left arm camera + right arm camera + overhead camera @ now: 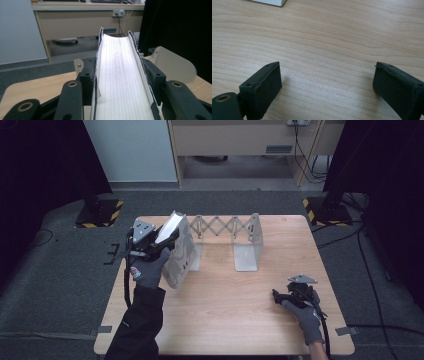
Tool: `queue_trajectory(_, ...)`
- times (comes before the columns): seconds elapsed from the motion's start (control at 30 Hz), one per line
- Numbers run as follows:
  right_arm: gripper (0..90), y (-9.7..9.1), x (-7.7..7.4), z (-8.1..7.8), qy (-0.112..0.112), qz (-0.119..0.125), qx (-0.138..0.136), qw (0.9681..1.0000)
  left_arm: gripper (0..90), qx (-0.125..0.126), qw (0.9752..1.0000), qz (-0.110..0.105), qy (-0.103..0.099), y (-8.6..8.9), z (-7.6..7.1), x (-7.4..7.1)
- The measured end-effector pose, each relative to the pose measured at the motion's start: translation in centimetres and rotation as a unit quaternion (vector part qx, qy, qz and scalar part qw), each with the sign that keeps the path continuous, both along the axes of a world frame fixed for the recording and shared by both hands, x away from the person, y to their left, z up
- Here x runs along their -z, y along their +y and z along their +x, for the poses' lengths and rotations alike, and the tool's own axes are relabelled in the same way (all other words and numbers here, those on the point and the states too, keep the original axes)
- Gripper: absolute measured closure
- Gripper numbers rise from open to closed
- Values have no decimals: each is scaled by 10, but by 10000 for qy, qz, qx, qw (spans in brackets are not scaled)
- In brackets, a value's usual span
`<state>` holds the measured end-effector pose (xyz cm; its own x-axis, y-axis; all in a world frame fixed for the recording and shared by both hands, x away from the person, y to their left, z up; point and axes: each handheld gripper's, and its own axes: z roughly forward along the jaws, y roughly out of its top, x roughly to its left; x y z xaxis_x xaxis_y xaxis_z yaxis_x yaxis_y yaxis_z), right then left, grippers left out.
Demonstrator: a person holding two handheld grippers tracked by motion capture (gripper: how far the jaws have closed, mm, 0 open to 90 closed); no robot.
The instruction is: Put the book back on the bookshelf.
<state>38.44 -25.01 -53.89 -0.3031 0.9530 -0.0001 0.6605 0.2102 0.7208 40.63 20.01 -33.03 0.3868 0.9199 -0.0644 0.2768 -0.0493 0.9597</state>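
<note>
Left claw [167,237] clamped across a book [176,251], page edges up, held tilted above the surface [225,310] near its left edge, just beside the expandable metal bookrack [235,237]. Left forearm raised. Right claw [277,296] jaws apart, resting low on bare wood near the right front corner.

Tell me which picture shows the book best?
The high view: the book shows whole, gripped in the left claw beside the metal rack. The left gripper view sees just its page edges close up. The right gripper view faces bare table.
</note>
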Motion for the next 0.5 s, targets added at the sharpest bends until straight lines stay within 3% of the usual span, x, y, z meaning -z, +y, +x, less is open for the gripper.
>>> queue_trajectory(0.2, 86, 0, 0, 0, 1, 1, 1, 10000, 522, -126, 9998, -83, 107, -1, 27, 3)
queue_trajectory(0.5, 85, 0, 0, 0, 7, 9, 7, 10000, 522, -427, 9989, 58, 174, -23, 71, 18)
